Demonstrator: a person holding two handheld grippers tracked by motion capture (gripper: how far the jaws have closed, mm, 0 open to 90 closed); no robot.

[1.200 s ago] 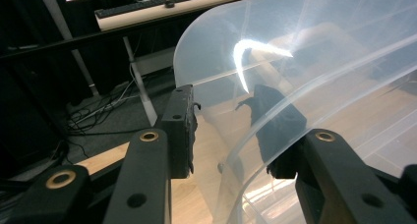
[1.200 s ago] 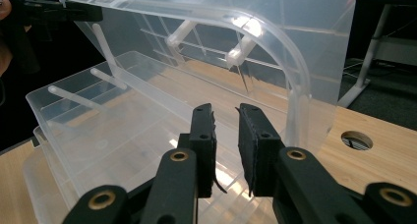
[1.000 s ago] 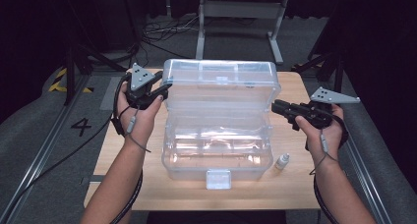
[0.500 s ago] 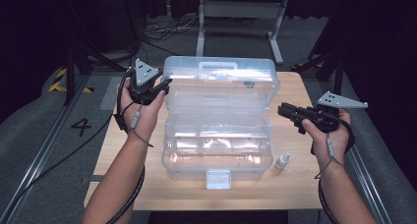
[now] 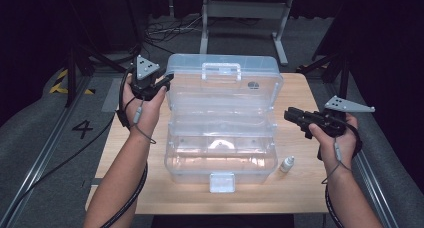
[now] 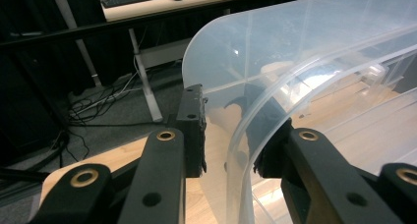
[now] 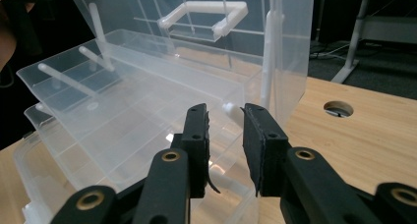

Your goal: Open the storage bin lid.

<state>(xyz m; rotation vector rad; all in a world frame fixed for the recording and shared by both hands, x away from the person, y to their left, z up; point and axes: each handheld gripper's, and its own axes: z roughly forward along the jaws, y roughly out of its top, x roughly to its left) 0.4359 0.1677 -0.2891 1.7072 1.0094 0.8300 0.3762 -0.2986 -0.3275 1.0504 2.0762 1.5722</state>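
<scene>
A dim room with grey floor [image 5: 45,153] (cables trailing) surrounds the pale wooden table [image 5: 300,95]. On it stands a clear plastic tiered toolbox [image 5: 222,133], opened. The left gripper [image 6: 228,135] has been closing around its lid edge; the right gripper [image 7: 225,145] has been opening slightly, nothing between. A small white dropper bottle [image 5: 286,164] stands beside the box.

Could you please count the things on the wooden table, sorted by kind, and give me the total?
Clear plastic box, lid open: 1
Small dropper bottle: 1
Total on the table: 2
</scene>
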